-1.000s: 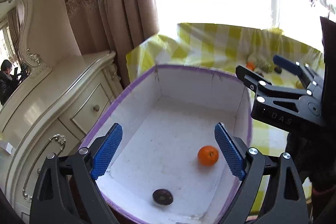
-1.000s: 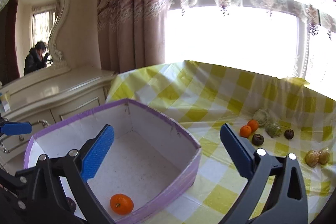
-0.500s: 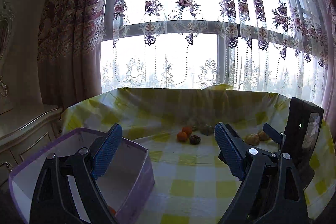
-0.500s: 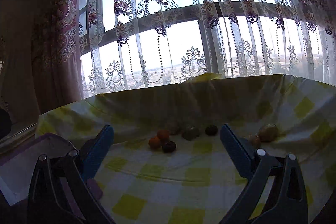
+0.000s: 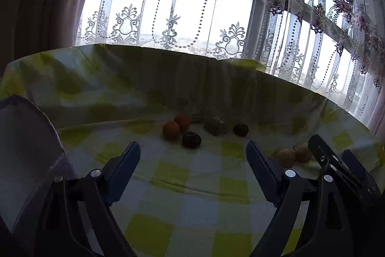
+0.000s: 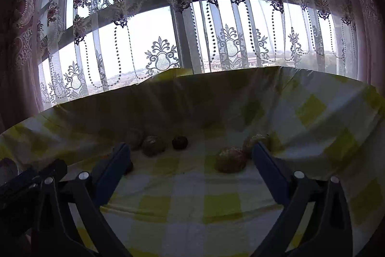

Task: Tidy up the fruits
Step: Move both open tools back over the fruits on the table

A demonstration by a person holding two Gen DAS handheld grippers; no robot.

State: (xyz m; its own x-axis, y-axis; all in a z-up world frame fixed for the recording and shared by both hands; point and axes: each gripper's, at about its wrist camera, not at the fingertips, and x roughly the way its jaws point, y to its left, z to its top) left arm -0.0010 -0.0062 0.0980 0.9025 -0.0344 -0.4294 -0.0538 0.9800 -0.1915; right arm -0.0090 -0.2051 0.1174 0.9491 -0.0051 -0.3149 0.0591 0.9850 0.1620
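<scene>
I had both grippers hanging over the yellow-checked tablecloth (image 5: 187,187). The left gripper (image 5: 193,169) had its jaws wide apart, empty, and so did the right gripper (image 6: 191,166). Toward the far edge lay the fruit: two oranges (image 5: 171,129) touching, a dark round fruit (image 5: 191,139) just beside them, a greenish one (image 5: 214,126), another dark one (image 5: 240,129). Two tan fruits (image 6: 231,159) sat nearer the right edge. The purple-rimmed box (image 5: 26,143) stood at the left edge.

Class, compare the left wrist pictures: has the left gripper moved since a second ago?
Yes. The left gripper swung away from over the purple-rimmed box, now at left edge, toward the fruit.
</scene>
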